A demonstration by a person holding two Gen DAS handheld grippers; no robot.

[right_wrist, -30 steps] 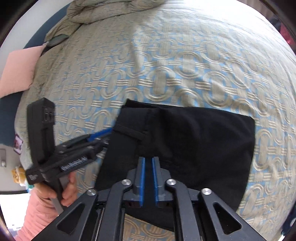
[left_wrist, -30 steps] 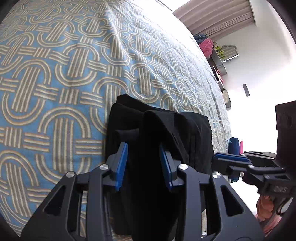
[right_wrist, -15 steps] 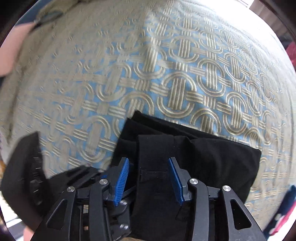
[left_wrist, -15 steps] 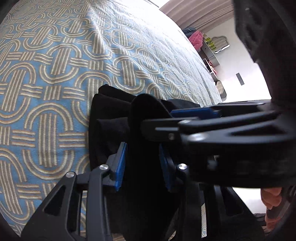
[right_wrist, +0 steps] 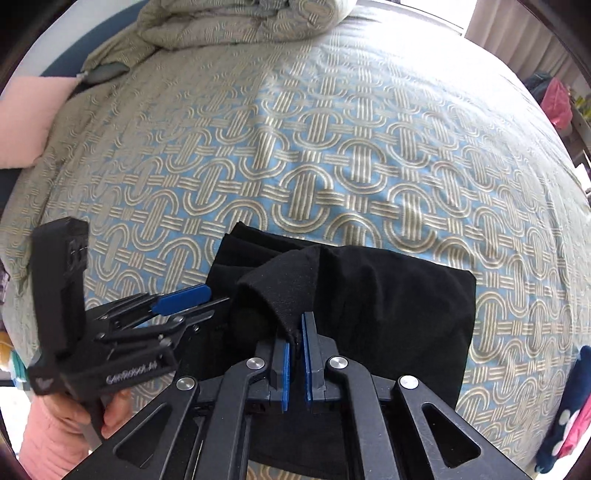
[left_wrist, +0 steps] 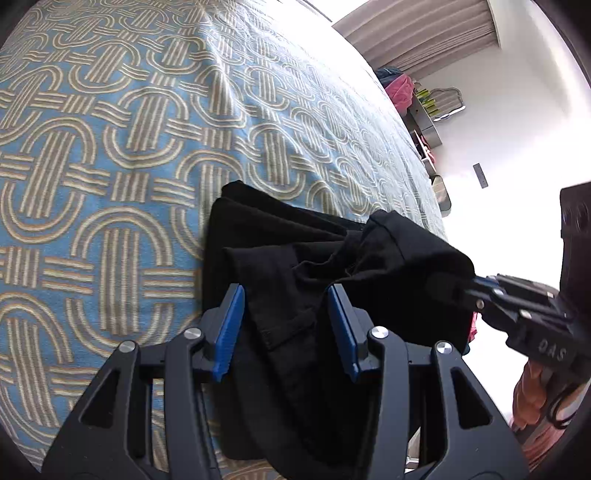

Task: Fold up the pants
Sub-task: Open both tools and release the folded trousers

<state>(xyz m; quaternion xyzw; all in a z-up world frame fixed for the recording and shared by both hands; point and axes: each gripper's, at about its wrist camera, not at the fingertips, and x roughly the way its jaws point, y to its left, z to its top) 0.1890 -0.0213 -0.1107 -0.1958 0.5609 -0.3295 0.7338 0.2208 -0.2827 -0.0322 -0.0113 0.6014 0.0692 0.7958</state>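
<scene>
The black pants lie folded into a small bundle near the front edge of the blue and beige patterned bed cover. My left gripper is open, its blue pads either side of a fold of the pants. My right gripper is shut on a raised flap of the black pants and holds it lifted above the bundle. The right gripper also shows in the left wrist view, and the left gripper in the right wrist view at the bundle's left.
A rumpled duvet and a pink pillow lie at the head of the bed. Shelves with pink and green things and curtains stand past the bed's far side. Dark blue and pink cloth lies off the bed edge.
My right gripper was open over the bundle half a second ago. It has closed on a flap of the pants and pulled it up and to the right. My left gripper stays open.
</scene>
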